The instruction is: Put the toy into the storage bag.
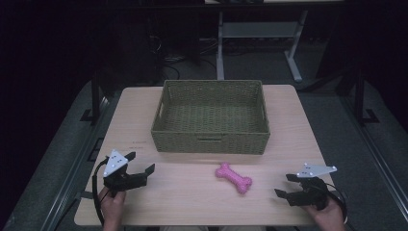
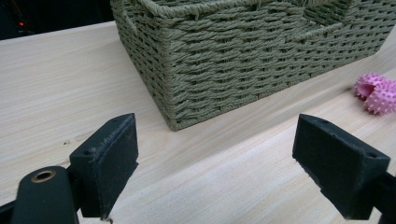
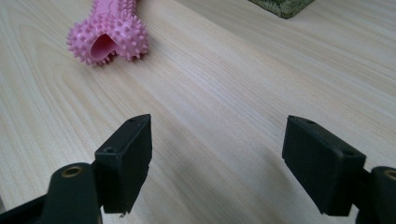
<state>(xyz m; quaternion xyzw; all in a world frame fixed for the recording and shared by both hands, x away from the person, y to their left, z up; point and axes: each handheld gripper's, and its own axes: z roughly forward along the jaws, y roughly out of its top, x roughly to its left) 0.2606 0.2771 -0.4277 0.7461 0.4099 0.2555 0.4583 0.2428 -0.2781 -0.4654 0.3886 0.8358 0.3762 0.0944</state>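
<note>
Two grippers sit parted and empty near the front edge of the table (image 1: 288,120): the left gripper (image 1: 143,162) at about 8 o'clock from the table's middle, the right gripper (image 1: 283,185) at about 4 o'clock, jaws spread wide with only bare wood between them. A pink spiky bone toy (image 1: 234,177) lies flat between them, at roughly 6 o'clock from the woven basket (image 1: 210,139) and just in front of its near wall, nearer the right gripper. In the right gripper view the bone toy (image 3: 108,35) lies at about 11 o'clock beyond the jaws, one knobbed end toward the camera. My guess is the risk lies in the grasp: the toy looks soft and nubbed, so pads closing on a rounded end could squeeze it out sideways or spin it. Its slanted lie means a straight approach would meet it obliquely. Lifted low, it may catch the basket's rim and drop.
</note>
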